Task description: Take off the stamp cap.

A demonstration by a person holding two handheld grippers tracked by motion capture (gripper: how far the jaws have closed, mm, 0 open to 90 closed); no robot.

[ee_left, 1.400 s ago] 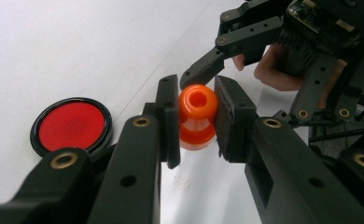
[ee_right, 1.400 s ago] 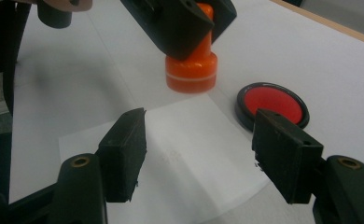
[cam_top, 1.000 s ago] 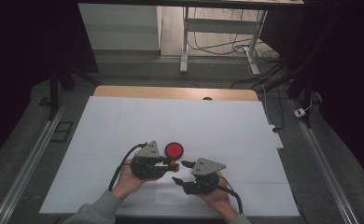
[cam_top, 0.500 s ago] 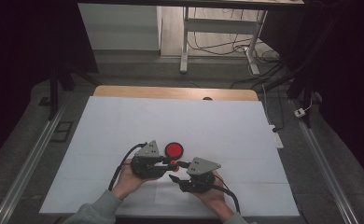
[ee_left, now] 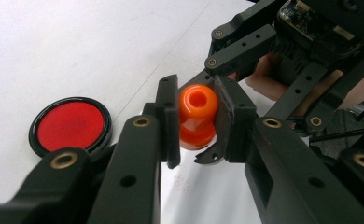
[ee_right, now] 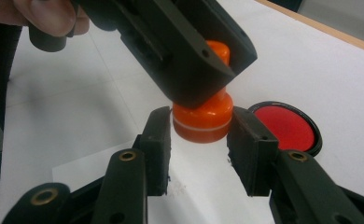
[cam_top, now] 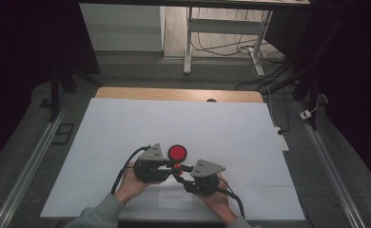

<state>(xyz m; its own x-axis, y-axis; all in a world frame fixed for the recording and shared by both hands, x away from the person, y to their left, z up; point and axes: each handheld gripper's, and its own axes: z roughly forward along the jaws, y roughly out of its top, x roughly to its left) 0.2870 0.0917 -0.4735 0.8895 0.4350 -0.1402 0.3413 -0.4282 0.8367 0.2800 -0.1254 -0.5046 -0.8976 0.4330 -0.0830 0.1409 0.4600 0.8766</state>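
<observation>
High view: the left tongs [cam_top: 170,166] clamp a small orange stamp [cam_top: 177,166]; the right tongs [cam_top: 180,172] meet it just in front of the red ink pad [cam_top: 177,152].

Left gripper view: glossy, waisted plastic stamp [ee_left: 197,115] is pinched at its knob.

Right gripper view: jaws have just been closing, flanking the base [ee_right: 202,122], seemingly not yet pressing. A skewed squeeze could twist it loose onto the white tabletop [ee_right: 311,60].

From my seat at the controls, the white table top [cam_top: 183,123] spreads away from the claws, with a strip of bare wood [cam_top: 179,94] along its far edge. Beyond that I see grey floor [cam_top: 141,66], a white metal frame leg [cam_top: 188,42] and loose cables [cam_top: 221,47]. Metal rails [cam_top: 26,171] flank the table on both sides. A white power strip [cam_top: 282,137] lies off to the right. The room's edges are dark.
</observation>
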